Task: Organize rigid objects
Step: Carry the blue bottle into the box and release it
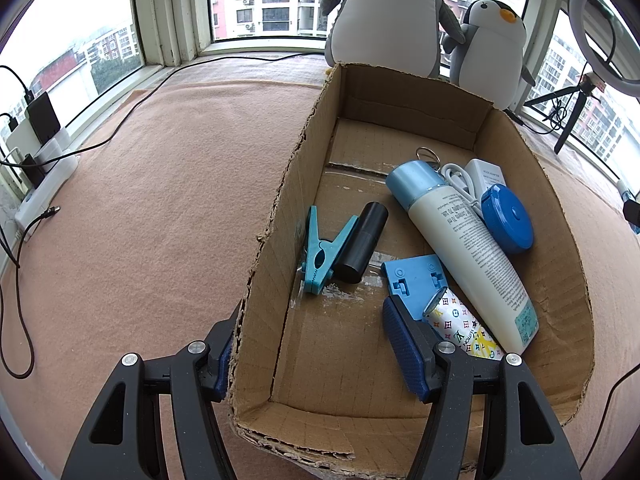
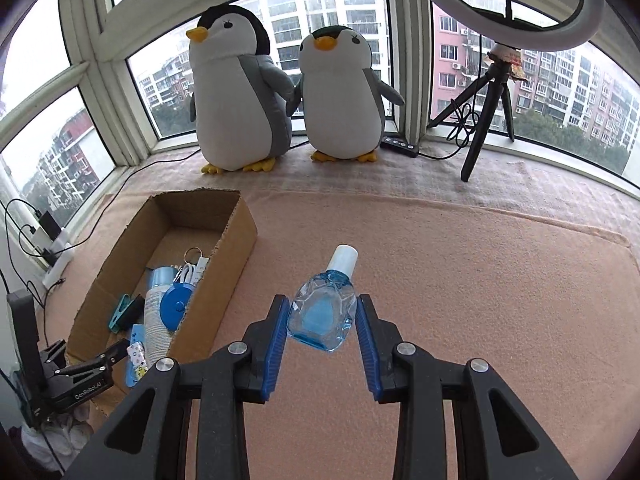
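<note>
Two blue pads of the right gripper (image 2: 322,332) stood wide apart, flanking the small clear blue bottle (image 2: 323,312) without clearly touching it; whether the left pad grazed it I could not tell. That bottle lay on the pink blanket (image 2: 480,300), to the right of the cardboard box (image 2: 236,248), white cap pointing away along the fingers. The left gripper (image 1: 316,364), also spread wide and holding nothing, straddled the box's near-left wall. By my judgement, closing comes next.
</note>
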A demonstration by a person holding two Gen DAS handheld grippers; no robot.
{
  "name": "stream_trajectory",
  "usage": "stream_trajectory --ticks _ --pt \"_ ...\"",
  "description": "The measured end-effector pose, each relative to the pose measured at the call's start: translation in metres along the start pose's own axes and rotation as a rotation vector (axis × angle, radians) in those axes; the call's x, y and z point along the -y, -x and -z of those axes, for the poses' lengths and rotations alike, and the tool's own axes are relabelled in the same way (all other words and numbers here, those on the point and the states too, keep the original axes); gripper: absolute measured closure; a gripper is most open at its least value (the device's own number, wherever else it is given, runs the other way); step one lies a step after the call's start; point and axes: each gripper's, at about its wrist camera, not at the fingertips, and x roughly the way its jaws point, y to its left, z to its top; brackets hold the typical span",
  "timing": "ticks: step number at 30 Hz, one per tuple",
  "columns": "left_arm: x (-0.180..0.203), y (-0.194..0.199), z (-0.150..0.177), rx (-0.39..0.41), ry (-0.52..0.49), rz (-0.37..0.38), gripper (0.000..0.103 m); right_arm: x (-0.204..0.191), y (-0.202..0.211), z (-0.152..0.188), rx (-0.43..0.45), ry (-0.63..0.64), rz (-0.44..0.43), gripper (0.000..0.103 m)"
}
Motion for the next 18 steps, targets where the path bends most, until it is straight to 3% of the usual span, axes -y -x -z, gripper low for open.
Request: stream_trajectory --ticks 9,18 --pt "0.000 0.000 0.000 0.000 -0.001 0.000 0.035 -0.065 -0.011 -0.020 0.016 0.114 -0.117 0.072" --pt "0.000 0.000 0.000 0.000 0.003 0.003 0.035 -0.119 -0.039 -0.018 -0.031 0.197 -0.203 0.072"
